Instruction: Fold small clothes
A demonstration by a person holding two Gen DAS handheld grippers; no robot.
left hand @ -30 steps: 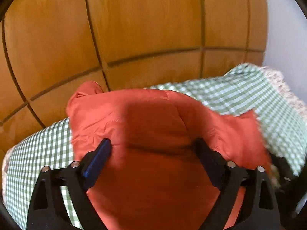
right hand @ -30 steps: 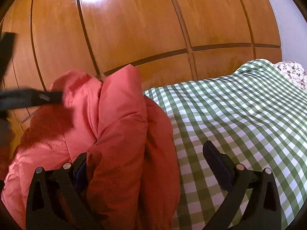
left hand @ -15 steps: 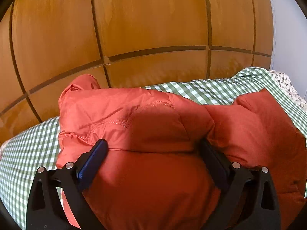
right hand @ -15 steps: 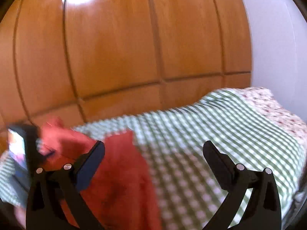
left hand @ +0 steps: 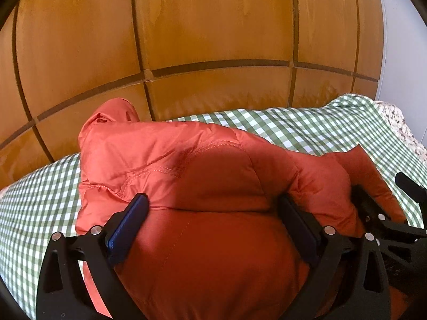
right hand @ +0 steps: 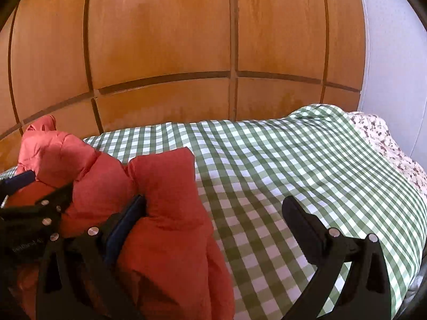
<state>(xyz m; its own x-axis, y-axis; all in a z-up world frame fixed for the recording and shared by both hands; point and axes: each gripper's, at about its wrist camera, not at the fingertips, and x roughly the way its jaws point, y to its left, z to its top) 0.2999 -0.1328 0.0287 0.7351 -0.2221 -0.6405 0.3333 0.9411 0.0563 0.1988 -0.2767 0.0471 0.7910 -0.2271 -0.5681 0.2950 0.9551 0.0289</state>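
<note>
A small puffy orange-red jacket point(left hand: 186, 170) lies bunched on a green-and-white checked bed cover point(left hand: 293, 130). My left gripper point(left hand: 213, 213) is open, its fingers wide apart on either side of the jacket's bulk. In the right wrist view the jacket point(right hand: 165, 213) lies at the left, with a folded part standing up. My right gripper point(right hand: 216, 213) is open; its left finger point(right hand: 128, 218) presses into a crease of the jacket and its right finger point(right hand: 301, 218) is over bare cover. The right gripper's body point(left hand: 387, 218) shows at the left view's right edge.
A wooden panelled wardrobe point(right hand: 165, 53) rises right behind the bed. A floral fabric point(right hand: 384, 144) lies at the bed's far right by a pale wall point(right hand: 395, 53). The checked cover point(right hand: 293, 165) stretches right of the jacket.
The right gripper swung away and came back low beside the jacket, its left finger now in a crease. The left gripper stayed open around the jacket, which settled lower and spread.
</note>
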